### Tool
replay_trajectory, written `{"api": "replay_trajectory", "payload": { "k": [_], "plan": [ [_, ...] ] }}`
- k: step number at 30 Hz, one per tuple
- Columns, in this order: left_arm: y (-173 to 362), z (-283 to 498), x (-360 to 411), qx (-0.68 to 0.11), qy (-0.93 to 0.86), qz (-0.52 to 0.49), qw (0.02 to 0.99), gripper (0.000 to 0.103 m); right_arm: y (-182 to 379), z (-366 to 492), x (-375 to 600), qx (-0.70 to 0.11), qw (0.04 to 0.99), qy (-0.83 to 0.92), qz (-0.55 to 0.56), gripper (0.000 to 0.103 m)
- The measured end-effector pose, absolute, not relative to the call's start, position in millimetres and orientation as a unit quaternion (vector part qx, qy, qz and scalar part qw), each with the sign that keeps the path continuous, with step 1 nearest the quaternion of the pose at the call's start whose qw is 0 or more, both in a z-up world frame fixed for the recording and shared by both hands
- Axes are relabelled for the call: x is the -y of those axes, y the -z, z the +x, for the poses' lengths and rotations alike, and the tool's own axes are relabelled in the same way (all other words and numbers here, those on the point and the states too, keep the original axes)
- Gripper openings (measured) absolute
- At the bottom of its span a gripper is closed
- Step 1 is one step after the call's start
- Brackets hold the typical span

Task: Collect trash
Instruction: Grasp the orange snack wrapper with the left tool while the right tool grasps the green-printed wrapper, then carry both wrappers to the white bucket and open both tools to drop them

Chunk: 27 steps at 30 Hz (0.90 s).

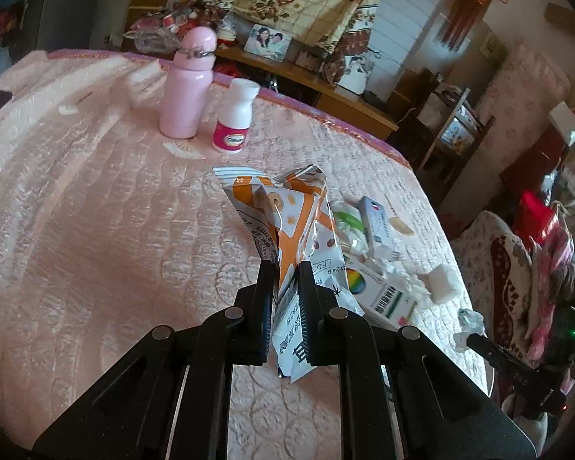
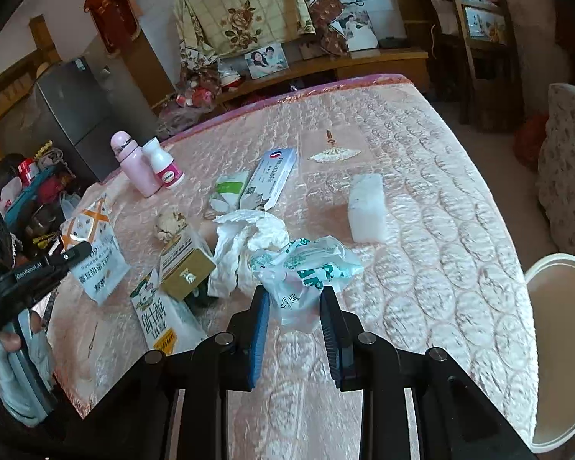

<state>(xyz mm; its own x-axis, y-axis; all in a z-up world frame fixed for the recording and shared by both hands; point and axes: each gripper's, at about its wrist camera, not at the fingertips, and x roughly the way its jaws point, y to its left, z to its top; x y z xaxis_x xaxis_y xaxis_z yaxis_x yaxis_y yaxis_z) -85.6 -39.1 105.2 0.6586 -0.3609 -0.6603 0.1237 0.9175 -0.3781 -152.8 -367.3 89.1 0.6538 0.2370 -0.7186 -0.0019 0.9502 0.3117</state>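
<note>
Holding trash in both grippers over the bed

Pinching an orange-and-white plastic snack wrapper (image 1: 287, 230), the left gripper (image 1: 285, 268) has its black fingers pressed onto the lower part of it; the wrapper sticks up above the pink quilted bed cover (image 1: 96, 211). Right gripper (image 2: 294, 295) has its blue-padded fingers clamped on a crumpled clear plastic bag with green print (image 2: 306, 264), bag bulging up between and above the pads.

Other trash lies on the bed cover: crumpled white tissue (image 2: 245, 245) just behind the bag, a gold-and-white cardboard box (image 2: 186, 264) beside the tissue, a white milk carton (image 2: 165, 318) in front of the box, a long white medicine box (image 2: 270, 180), a green-and-white packet (image 2: 228, 189) touching it, a white foam block (image 2: 366, 207) set apart to the right.

Pink metal bottle (image 1: 186, 84) and white pill bottle with magenta label (image 1: 234, 115) stand upright side by side near the far edge. White round bin (image 2: 556, 345) sits off the bed's right edge. A gloved hand (image 2: 23, 364) carries the left gripper in the right wrist view.
</note>
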Motion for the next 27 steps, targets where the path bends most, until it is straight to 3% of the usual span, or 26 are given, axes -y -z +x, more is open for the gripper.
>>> {"api": "replay_trajectory", "payload": {
  "k": [27],
  "plan": [
    [-145.1, -127.7, 156.9, -0.381, 0.246, -0.086, 0.887, 0.010, -116.1, -207.8, 394.6, -0.385, 0.911, -0.060, 0.139, 0.026]
  ]
}}
